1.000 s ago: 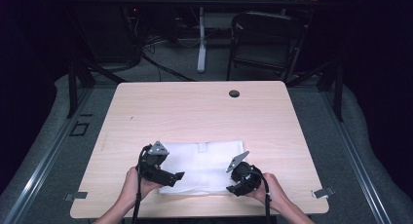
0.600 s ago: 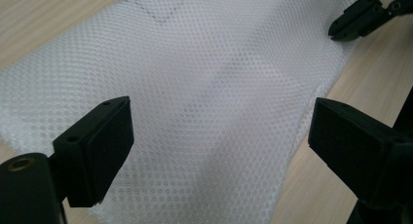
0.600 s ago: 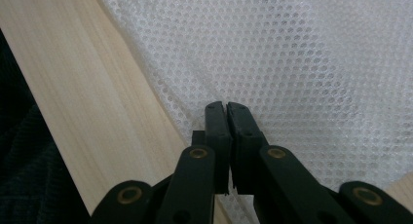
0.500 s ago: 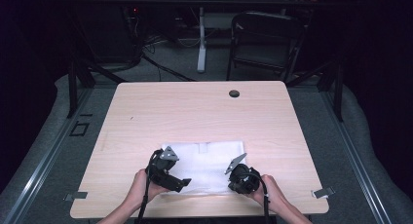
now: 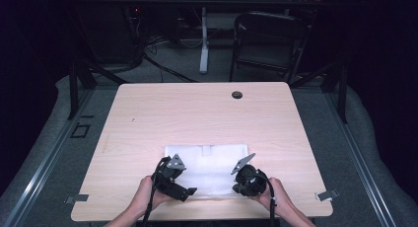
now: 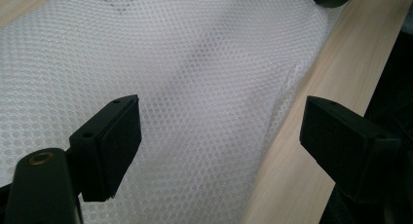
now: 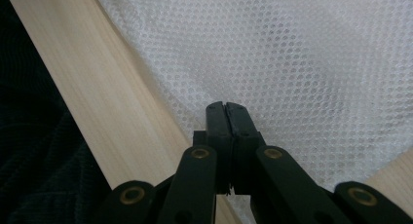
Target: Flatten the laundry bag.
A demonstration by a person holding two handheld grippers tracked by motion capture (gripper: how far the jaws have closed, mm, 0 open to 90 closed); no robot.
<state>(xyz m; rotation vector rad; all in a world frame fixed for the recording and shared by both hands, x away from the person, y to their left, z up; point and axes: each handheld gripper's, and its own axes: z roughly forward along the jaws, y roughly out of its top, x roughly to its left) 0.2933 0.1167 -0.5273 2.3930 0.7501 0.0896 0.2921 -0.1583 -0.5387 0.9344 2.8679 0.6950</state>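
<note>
High view is showing the worktop (image 5: 148, 118) carrying one white mesh cloth (image 5: 212, 165), lying flat near your edge, with a small dark plug (image 5: 237, 94) sitting far back, well apart from it. You are working both near corners of the cloth, probably so you can lift the near edge and fold it away from you.

Your right gripper (image 5: 249, 180) is sitting at the cloth's near right corner. In the right gripper view its jaws are pressed together right at the mesh edge (image 7: 209, 112), so it looks as if you are pinching the hem there, though the fabric between the pads is hidden by the jaws themselves.

Your left gripper (image 5: 172, 180) is hovering at the near left corner. In the left gripper view its jaws are standing wide apart, having just been closing a little, one over the mesh (image 6: 195, 87) and one over bare wood (image 6: 311, 87), nothing clamped yet.

The small tab at the cloth's far edge is too small to identify.
</note>
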